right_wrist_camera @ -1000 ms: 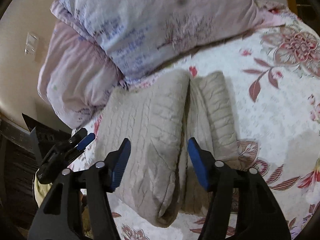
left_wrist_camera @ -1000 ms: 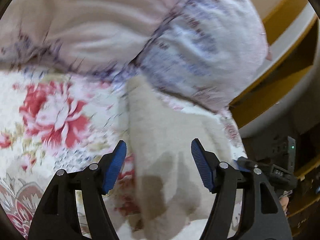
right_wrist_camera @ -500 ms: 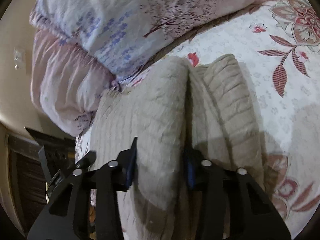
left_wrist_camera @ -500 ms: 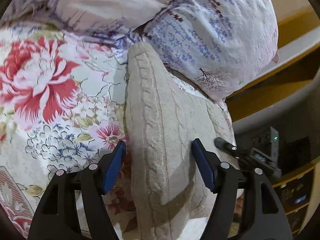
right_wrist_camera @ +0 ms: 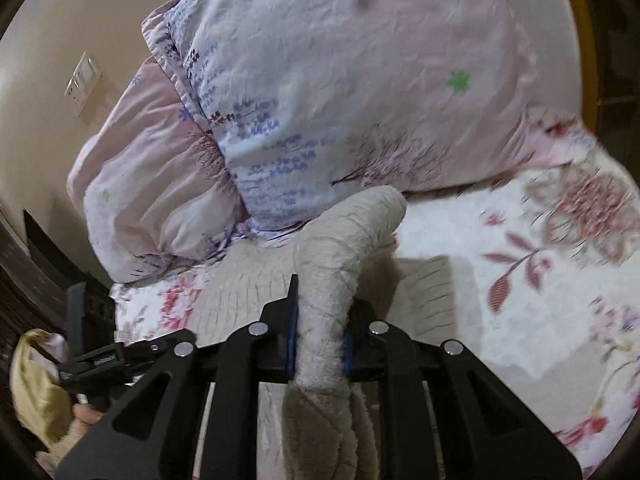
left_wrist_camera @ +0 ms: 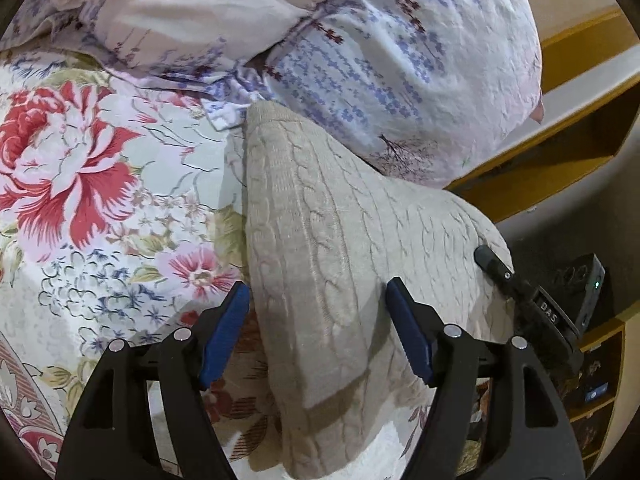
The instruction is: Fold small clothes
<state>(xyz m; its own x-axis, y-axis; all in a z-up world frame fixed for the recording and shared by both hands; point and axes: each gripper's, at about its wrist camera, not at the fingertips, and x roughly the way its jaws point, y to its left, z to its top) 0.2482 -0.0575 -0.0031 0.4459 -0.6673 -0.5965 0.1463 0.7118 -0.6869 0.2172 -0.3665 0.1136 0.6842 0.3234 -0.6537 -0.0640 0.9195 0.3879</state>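
A beige cable-knit garment lies on the flowered bedspread, its far end against the pillows. My left gripper hovers open over its near part, the blue pads standing on either side of a raised ridge of knit without pressing it. In the right wrist view my right gripper has its jaws closing on a fold of the same beige garment; the pads pinch it and the fold stands up in an arch above the bed. The right gripper's tip shows at the garment's right edge in the left wrist view.
Two pink and lilac printed pillows lean at the head of the bed. A wooden shelf unit stands past the bed's right edge. A yellow cloth and a person's hand show at the lower left of the right wrist view.
My right gripper went from open over the garment to pinched on a fold and lifted it off the bed. My left gripper stayed open and tilted slightly toward the knit.
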